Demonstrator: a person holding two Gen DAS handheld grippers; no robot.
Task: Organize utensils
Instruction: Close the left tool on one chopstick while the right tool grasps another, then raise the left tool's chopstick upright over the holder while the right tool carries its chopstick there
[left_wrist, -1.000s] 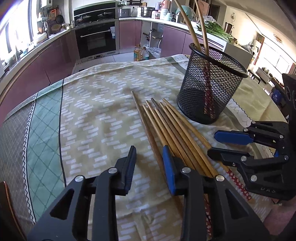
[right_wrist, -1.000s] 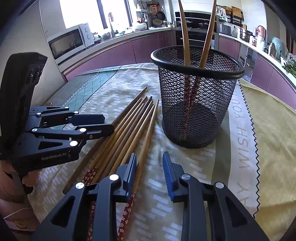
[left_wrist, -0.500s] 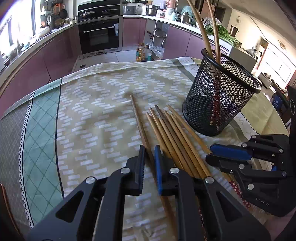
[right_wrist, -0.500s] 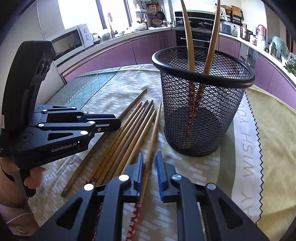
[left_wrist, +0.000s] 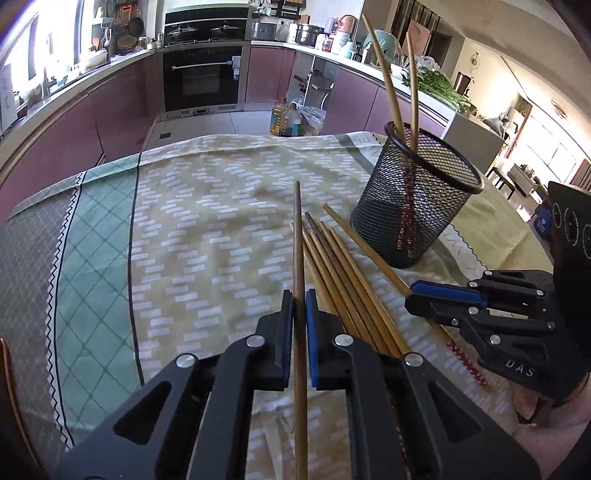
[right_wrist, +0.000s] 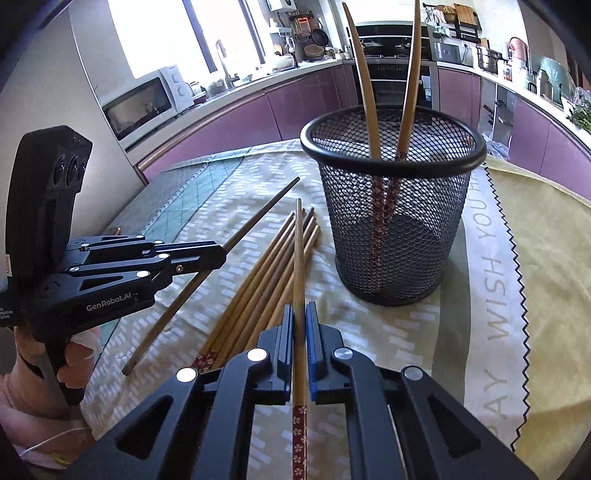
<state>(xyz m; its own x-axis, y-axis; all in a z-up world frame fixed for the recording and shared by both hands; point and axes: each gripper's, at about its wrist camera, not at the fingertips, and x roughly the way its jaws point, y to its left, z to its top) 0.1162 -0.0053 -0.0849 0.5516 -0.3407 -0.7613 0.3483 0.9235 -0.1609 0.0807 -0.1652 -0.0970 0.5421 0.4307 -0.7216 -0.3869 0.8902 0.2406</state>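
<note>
My left gripper (left_wrist: 300, 306) is shut on a plain brown chopstick (left_wrist: 297, 240) whose tip stands clear above the cloth. In the right wrist view my right gripper (right_wrist: 300, 317) is shut on a lighter chopstick (right_wrist: 298, 251) with a red flowered end. Several more chopsticks (left_wrist: 343, 269) lie side by side on the tablecloth between the two grippers. A black mesh cup (right_wrist: 391, 221) stands upright just beyond them with two chopsticks (right_wrist: 369, 92) leaning inside. Each wrist view shows the other gripper from the side: the left gripper (right_wrist: 218, 258) and the right gripper (left_wrist: 415, 297).
A patterned tablecloth (left_wrist: 184, 229) covers the round table, with a green checked band on its left. A person's hand (right_wrist: 48, 369) holds the left gripper's handle. Kitchen counters, an oven (left_wrist: 203, 74) and a microwave (right_wrist: 144, 103) stand well behind the table.
Both grippers closed from open onto one chopstick each. The left gripper's chopstick has come up off the cloth and swung away from the bundle.
</note>
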